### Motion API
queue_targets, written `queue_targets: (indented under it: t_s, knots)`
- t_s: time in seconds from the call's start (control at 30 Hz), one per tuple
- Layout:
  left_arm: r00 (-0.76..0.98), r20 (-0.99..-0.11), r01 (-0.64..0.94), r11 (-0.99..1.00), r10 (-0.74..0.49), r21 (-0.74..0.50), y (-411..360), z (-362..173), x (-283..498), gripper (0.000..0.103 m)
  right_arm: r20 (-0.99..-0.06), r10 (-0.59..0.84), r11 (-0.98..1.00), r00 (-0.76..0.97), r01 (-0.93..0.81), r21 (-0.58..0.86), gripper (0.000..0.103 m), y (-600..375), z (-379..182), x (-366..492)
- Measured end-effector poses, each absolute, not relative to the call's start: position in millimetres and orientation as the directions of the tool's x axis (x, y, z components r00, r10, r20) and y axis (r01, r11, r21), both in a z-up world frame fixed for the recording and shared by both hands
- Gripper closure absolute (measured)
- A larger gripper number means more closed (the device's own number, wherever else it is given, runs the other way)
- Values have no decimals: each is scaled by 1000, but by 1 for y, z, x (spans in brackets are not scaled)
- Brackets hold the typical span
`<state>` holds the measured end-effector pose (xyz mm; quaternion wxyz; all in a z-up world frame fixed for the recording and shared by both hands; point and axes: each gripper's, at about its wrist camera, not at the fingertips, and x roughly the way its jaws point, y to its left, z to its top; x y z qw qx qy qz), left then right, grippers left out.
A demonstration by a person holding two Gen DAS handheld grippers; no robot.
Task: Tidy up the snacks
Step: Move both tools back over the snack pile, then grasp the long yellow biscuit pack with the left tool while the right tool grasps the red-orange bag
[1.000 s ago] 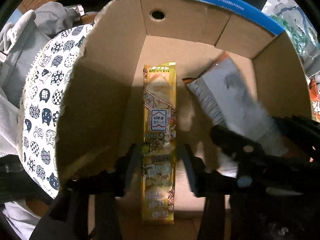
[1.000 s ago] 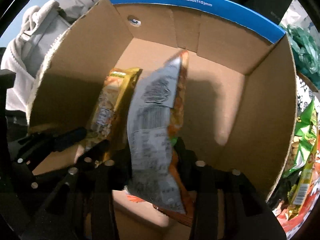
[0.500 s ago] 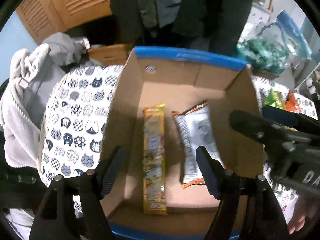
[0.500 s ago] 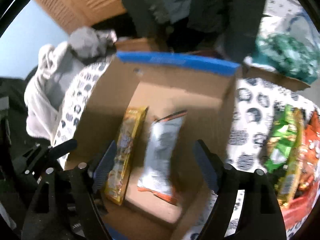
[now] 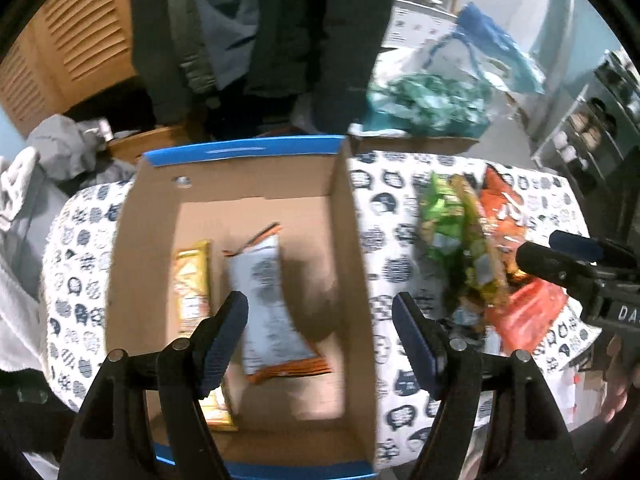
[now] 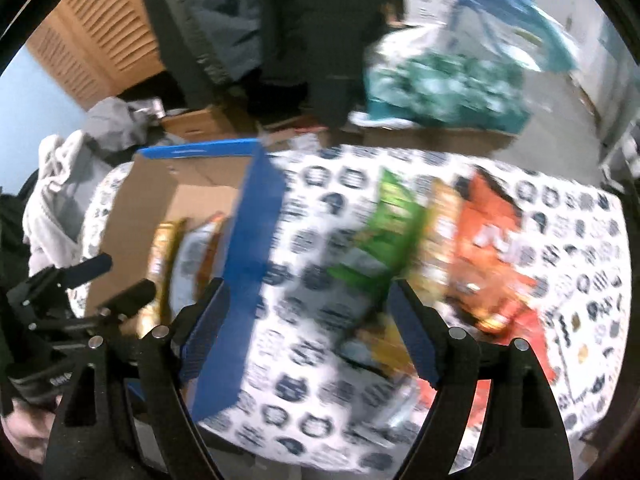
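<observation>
Left tool (image 5: pixel 320 336) is hovering above the cardboard box (image 5: pixel 352 264), fingers spread wide, gripping nothing. Inside the box, a yellow snack bar (image 5: pixel 191 280) is lying along the left side and a grey-and-orange snack packet (image 5: pixel 268 304) is lying just beside it on the right; whether they touch is unclear. Both are resting flat on the box floor. The box is sitting on a worktop covered by a cat-print cloth (image 5: pixel 384 240).

Right tool (image 6: pixel 308 332) is hanging over the cloth right of the box, fingers spread wide, also gripping nothing. A pile of snacks is lying further right on the cloth: a green packet (image 6: pixel 384 236), an orange packet (image 6: pixel 488 248) and others, too blurred to identify. The green packet is sitting near the right tool's right finger.
</observation>
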<state>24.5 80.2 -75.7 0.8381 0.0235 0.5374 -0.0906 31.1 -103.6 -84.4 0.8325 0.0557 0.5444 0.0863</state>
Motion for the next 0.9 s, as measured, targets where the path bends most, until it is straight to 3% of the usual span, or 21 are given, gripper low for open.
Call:
queue_targets:
  t_s: [0.4, 0.9]
  knots:
    - [328, -920, 321, 941, -216, -107, -1, -98, 12, 27, -917, 127, 971, 379, 141, 193, 22, -211, -99, -7]
    - [271, -944, 370, 926, -187, -77, -42, -136, 14, 27, -928, 135, 866, 346, 414, 280, 22, -276, -164, -47]
